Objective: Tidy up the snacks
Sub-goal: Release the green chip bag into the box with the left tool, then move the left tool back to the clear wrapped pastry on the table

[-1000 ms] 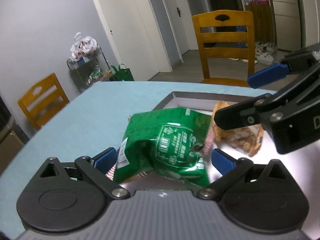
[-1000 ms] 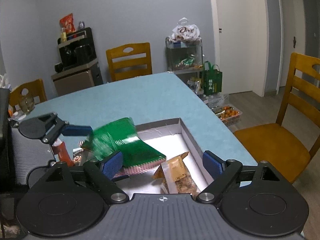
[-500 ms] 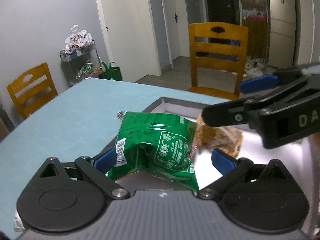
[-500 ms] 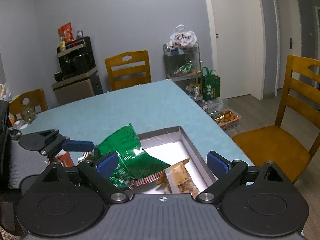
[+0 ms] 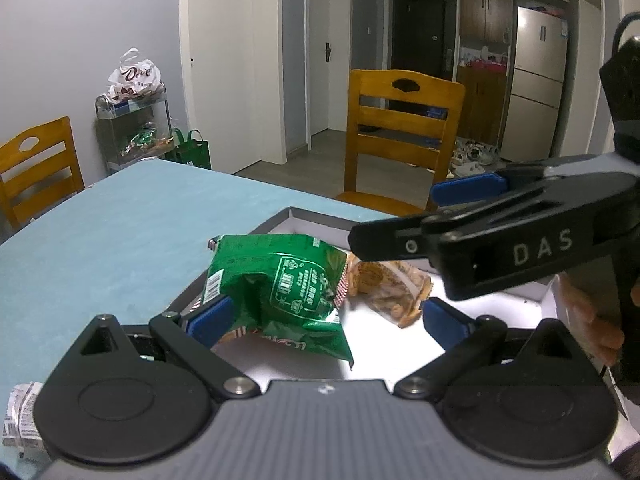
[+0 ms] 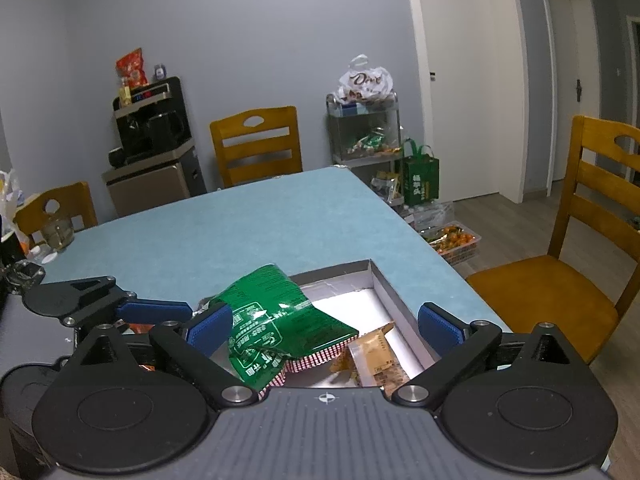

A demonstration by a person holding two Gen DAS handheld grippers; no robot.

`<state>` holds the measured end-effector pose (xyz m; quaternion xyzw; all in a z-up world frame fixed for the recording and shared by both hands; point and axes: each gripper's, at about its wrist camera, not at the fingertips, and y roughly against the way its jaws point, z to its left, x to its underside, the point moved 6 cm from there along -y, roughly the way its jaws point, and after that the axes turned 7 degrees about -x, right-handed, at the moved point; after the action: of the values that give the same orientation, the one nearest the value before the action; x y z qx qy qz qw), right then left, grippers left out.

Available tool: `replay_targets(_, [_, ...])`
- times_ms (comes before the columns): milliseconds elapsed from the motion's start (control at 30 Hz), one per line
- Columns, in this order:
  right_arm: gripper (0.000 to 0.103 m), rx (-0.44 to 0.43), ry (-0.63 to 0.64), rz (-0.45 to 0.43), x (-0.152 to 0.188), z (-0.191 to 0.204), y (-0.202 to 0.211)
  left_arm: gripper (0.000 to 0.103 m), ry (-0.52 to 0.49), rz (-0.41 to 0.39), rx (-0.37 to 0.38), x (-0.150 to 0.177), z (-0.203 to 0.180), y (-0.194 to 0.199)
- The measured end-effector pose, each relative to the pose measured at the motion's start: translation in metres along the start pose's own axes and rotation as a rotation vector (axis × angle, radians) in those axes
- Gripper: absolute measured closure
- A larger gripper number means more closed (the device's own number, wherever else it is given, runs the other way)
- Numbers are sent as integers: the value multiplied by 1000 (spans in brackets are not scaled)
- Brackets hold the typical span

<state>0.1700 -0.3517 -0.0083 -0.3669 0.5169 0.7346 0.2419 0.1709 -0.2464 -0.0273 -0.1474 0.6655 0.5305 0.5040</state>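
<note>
The right gripper (image 5: 436, 248) bears the white letters "DAS" on its black plastic body; its blue-padded jaws have just been opening and now stand wide, with nothing pressed between the pads. Ahead of it and toward its left pad lies the crinkled glossy green snack bag (image 6: 276, 320), printed with white Chinese characters I cannot read, a white barcode panel and a red-and-white checked edge. The bag rests partly in the shallow grey-walled cardboard box (image 6: 386, 284) with a white floor, leaning over the box's wall. Just right of the green bag in the same box lies a tan packet of biscuits (image 5: 390, 288), clear film showing round brown pieces.

The left gripper (image 5: 324, 318) is spread wide too, the green bag lying between its blue pads and against the left one, not squeezed. Far beyond, a white plastic bag (image 6: 364, 80) reads "Dove" atop a wire trolley
</note>
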Motion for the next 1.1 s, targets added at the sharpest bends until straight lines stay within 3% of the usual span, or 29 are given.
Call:
replay_targets(400, [2, -4, 36, 13, 1, 26, -1, 1, 23, -41, -29, 8, 17, 44])
replay_targets(1100, [1, -23, 121, 30, 1, 79, -5, 1, 73, -63, -219, 39, 86, 113])
